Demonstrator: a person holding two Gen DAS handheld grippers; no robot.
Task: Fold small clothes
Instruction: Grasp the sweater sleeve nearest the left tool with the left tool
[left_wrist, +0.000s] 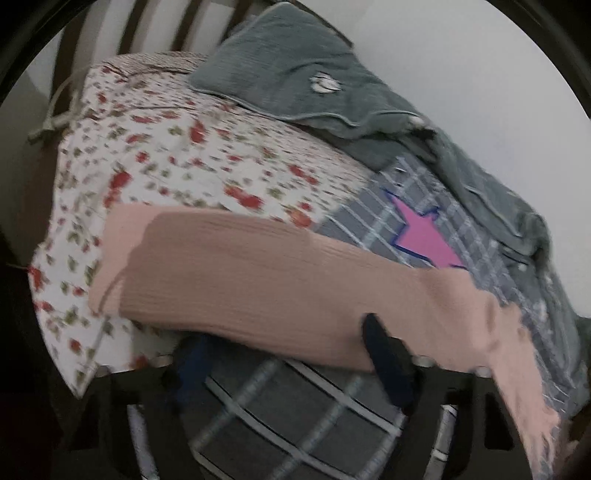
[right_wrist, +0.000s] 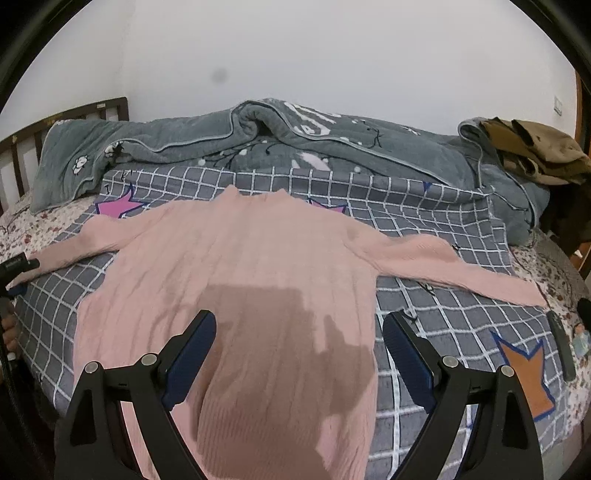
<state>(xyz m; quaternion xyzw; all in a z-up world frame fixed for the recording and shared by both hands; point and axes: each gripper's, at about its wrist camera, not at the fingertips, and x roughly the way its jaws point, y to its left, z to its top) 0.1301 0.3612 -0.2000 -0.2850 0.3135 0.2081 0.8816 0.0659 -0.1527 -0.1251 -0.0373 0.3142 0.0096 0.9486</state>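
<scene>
I have the pink sweater lying flat, front down or up I cannot tell, on the grey checked sheet, hem near me, neck far, both sleeves stretched out to left and right. My right gripper hovers over the hem with its jaws spread wide and nothing between them; its shadow falls on the knit below. My left gripper is at the left sleeve: the sleeve drapes across its 2 fingers, 1 dark pad showing at the cloth's near edge, the other hidden under the sleeve, jaws about half apart; the blur keeps me from telling whether the pads press the fabric. The risk here, as I judge it, is pinching only 1 loose layer or the cuff edge, so the sleeve slips out when I carry it across the body. I could also catch the checked sheet along with the knit and drag it into the fold. The crumpled grey quilt at the far side crowds the neck, so a long sweep may snag there and skew the fold
</scene>
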